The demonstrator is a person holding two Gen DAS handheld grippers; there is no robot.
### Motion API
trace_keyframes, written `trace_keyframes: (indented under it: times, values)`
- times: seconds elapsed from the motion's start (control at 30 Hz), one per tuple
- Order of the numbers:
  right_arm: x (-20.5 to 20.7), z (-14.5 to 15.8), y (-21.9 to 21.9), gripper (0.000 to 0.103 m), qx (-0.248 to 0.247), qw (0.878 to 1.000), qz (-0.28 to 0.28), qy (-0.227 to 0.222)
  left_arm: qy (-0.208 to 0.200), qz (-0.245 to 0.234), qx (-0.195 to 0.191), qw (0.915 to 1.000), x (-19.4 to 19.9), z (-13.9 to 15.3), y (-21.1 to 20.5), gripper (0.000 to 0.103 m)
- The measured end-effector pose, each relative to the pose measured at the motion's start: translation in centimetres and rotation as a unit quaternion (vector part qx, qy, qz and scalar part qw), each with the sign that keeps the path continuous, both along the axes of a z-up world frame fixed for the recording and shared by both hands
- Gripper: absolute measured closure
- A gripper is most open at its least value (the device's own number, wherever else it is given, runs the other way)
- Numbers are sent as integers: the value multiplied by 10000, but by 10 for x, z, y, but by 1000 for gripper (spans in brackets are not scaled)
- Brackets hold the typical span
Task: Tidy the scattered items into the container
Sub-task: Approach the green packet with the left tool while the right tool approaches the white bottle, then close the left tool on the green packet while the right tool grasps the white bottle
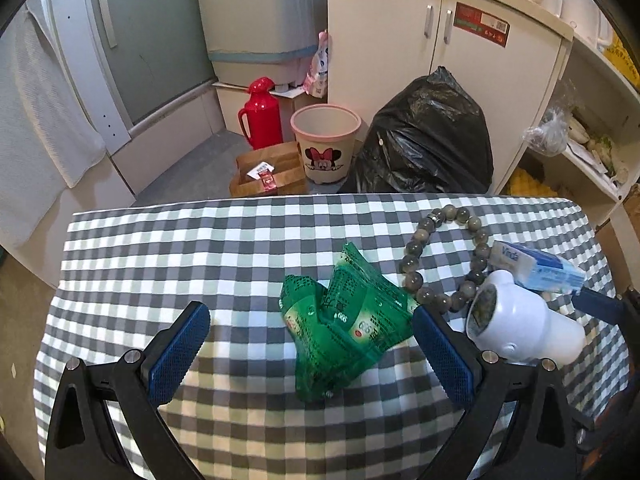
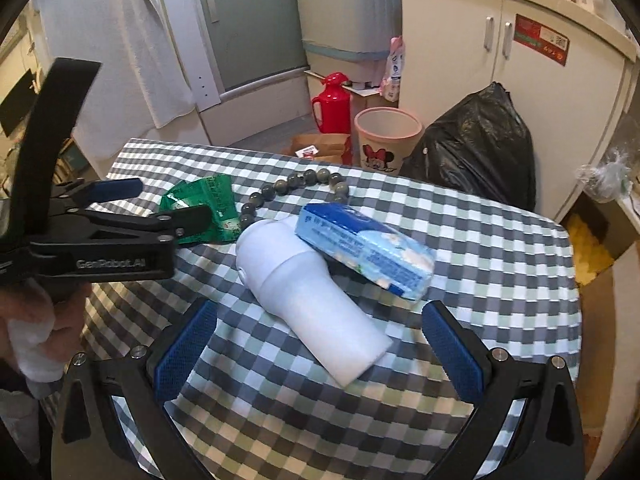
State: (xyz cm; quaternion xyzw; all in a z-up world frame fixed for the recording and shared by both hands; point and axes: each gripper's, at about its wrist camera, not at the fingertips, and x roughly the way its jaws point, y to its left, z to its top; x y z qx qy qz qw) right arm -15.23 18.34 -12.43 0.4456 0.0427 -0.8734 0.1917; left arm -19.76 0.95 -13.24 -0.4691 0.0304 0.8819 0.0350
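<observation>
Both my grippers hover over the tabletop (image 1: 160, 240), which is covered in a grey, white and pale green checked cloth. My left gripper (image 1: 312, 344) has its jaws spread wide and holds nothing; the crumpled green plastic packet (image 1: 344, 320) lies on the cloth between the two blue pads, nearer the right-hand pad, though I cannot tell if it touches that pad. My right gripper (image 2: 320, 348) is also wide open and empty, and the lower end of the white plastic bottle (image 2: 308, 296), lying on its side, points into the gap between its pads.

A light and dark blue soft pack of tissues (image 2: 364, 244) leans across the upper part of the white bottle. Beyond them a string of round grey-green beads (image 2: 296, 184) lies in a loop on the cloth, touching the bottle's top end and just beside the green packet. In the right wrist view my left gripper comes in from the left, gripped by a hand (image 2: 36, 320) with a white sleeve.

On the floor past the far edge of the tabletop stands a pink-rimmed cream bucket with a cartoon mouse picture (image 1: 326, 144), upright and open. Next to it are a brown cardboard box (image 1: 268, 176), a red thermos jug (image 1: 260, 114) and a full black rubbish bag (image 1: 428, 140) against a cream cupboard (image 1: 400, 40).
</observation>
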Motion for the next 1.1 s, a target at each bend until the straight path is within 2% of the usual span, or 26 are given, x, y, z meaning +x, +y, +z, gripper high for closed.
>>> trace_keyframes:
  times: [0.27, 0.63, 0.7, 0.9, 1.1]
  values:
    - [-13, -8, -6, 0, -182, 9997, 131, -98, -122, -82, 233, 9996, -13, -10, -5, 0]
    - [-24, -17, -24, 0, -90, 9992, 355, -131, -125, -184, 411, 9989, -19, -16, -5, 0]
    - [-25, -17, -28, 1, -61, 9991, 396, -101, -86, -235, 385, 9989, -18, -17, -2, 4]
    - [-27, -14, -35, 10, -3, 9992, 409, 16, -27, -252, 342, 9991, -14, -15, 2, 25]
    - [-28, -18, -46, 39, 456, 9980, 426, 90, -4, -230, 379, 9990, -9, -13, -4, 42]
